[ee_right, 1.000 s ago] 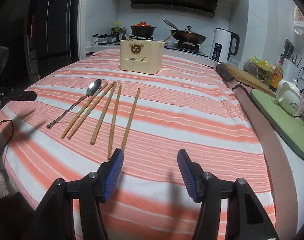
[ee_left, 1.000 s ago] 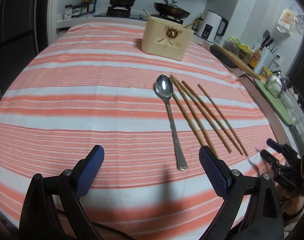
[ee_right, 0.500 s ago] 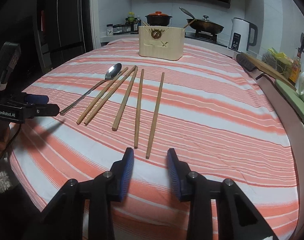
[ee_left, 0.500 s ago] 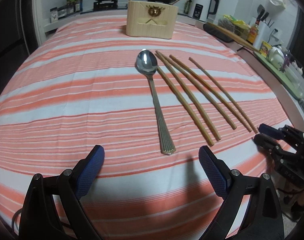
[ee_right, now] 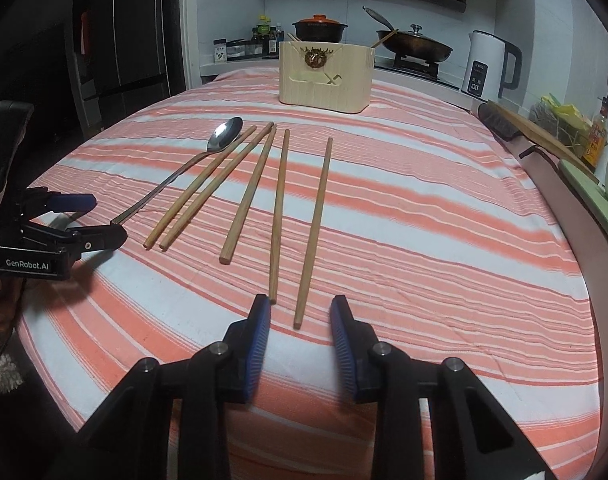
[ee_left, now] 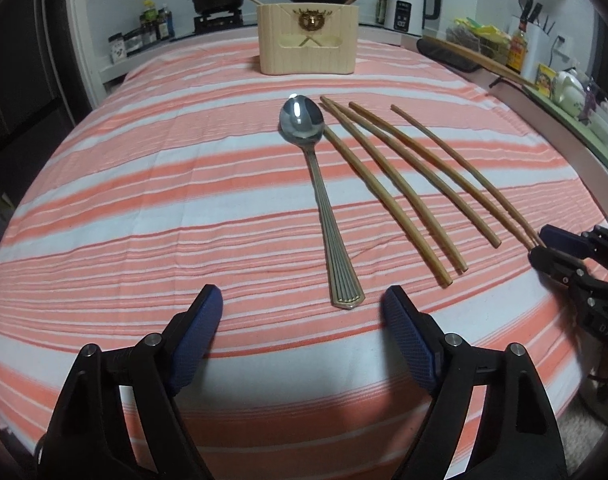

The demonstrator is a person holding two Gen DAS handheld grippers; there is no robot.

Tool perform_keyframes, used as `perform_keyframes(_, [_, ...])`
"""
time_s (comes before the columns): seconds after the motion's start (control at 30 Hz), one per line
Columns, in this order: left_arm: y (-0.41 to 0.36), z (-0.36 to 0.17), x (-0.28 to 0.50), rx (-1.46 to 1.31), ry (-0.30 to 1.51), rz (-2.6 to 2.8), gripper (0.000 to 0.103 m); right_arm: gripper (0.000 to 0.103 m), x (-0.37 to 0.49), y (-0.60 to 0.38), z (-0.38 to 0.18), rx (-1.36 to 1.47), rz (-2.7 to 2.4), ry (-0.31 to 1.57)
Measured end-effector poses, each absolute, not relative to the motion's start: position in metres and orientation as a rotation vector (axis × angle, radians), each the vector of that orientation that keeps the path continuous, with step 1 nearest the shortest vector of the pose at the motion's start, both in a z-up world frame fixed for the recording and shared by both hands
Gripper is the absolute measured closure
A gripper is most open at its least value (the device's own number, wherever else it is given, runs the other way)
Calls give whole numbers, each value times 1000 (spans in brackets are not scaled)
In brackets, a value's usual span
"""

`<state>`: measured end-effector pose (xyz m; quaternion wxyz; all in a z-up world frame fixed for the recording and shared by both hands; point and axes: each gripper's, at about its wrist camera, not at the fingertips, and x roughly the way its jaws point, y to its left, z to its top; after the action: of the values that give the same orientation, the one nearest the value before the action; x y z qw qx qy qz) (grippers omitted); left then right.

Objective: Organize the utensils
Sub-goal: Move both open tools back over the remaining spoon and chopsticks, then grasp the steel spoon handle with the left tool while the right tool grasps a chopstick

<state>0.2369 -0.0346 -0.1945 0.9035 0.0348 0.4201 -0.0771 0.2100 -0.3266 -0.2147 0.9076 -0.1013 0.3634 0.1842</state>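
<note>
Two hand-held grippers low over a striped surface of utensils

The orange-and-white striped surface [ee_right: 443,216] carries a pale wooden utensil box [ee_right: 325,76] at the far end, five wooden chopsticks [ee_right: 280,204] and a steel spoon [ee_left: 323,200]. The left hand-held gripper [ee_left: 302,312], fingers wide apart, faces the spoon handle; the right hand-held gripper [ee_right: 300,320], narrowly parted, frames the outermost chopstick's end.
</note>
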Motion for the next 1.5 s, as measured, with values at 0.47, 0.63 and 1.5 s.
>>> perform_keyframes(0.47, [-38, -196, 232, 59, 820, -128, 27, 72, 206, -328, -216, -197, 373, 717])
perform_keyframes(0.63, [-47, -195, 228, 77, 802, -146, 45, 75, 205, -328, -216, -197, 370, 718])
perform_keyframes(1.5, [-56, -188, 365, 76, 955, -182, 44, 98, 225, -328, -211, -200, 318, 784])
